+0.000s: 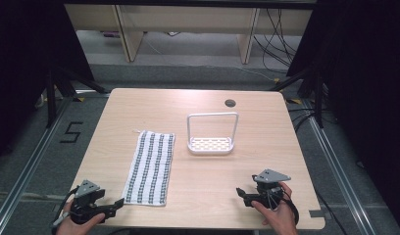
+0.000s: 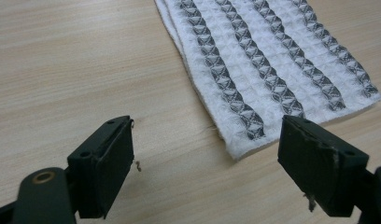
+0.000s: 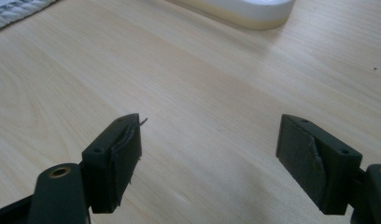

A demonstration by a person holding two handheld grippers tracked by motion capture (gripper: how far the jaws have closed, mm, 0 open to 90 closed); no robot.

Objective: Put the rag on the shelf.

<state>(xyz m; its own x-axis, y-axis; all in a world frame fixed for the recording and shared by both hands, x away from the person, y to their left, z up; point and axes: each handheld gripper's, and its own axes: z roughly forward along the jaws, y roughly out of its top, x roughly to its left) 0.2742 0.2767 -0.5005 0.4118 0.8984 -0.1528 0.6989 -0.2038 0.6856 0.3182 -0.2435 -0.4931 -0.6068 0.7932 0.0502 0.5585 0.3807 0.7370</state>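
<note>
The striped towel (image 1: 150, 167) lies flat on the left half of the table (image 1: 198, 196), folded into a long strip whose long axis runs from the near edge toward the far edge, leaning slightly right as it goes away from the person. Its near short end sits close to the table's near edge, and the near left corner of that end is the part that matters now.

Starting at the near left corner of the table, the left gripper (image 1: 117, 204) rests low over the wood with its jaws spread wide and nothing between them. It points rightward along the near edge, and its tips stand just beside the towel's near left corner. In the left gripper view the towel (image 2: 272, 70) lies ahead and to the right of the gap between the jaws, its corner close to the right-hand jaw but apart from it, with bare wood under the gap itself. A grab at that corner, I judge, calls for a short push forward and to the right.

Past the towel, nearer the table's middle, stands a white rack (image 1: 211, 138) with a tall wire handle, well apart from both grippers.

At the near right edge the right gripper (image 1: 240, 194) is also wide open and empty, pointing left toward the towel, which is well apart from it. The left gripper is plainly the nearer one.
</note>
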